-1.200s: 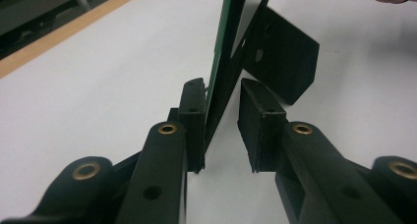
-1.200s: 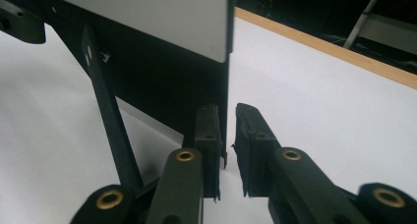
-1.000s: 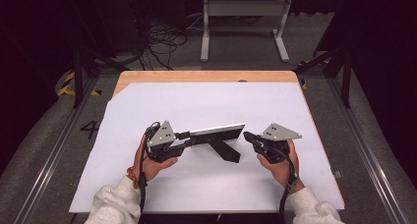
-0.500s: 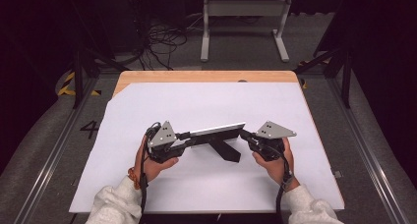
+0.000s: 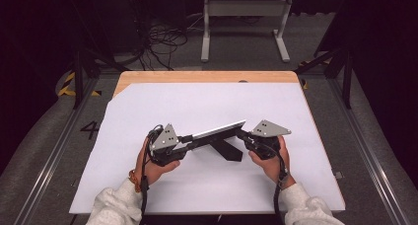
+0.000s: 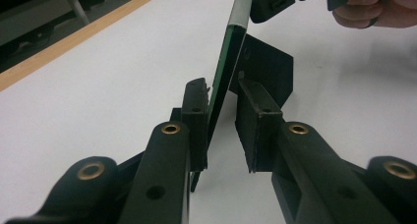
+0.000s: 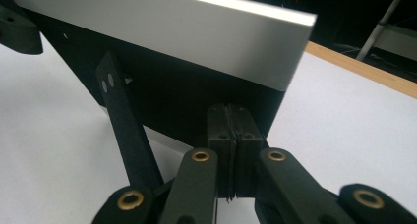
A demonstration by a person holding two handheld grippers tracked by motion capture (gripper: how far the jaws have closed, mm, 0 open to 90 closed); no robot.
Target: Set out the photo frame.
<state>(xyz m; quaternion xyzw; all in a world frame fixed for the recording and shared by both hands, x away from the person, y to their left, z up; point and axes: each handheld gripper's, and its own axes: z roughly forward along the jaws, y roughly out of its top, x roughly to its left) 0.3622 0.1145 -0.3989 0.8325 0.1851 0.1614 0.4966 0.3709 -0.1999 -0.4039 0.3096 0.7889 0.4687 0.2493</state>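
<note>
High view showed a thin, stiff panel [image 5: 217,132] propped on its stand over the white table [image 5: 148,106]. Left gripper [image 6: 223,121] straddled one edge, one pad touching; right gripper [image 7: 230,135] was closed. It looked light, best pinched by its edges.

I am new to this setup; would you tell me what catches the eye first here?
A thin silver-edged panel with a black prop leg stands near the front of the white table. The left gripper has its jaws around one end; the right gripper meets the other, jaws shut.
</note>
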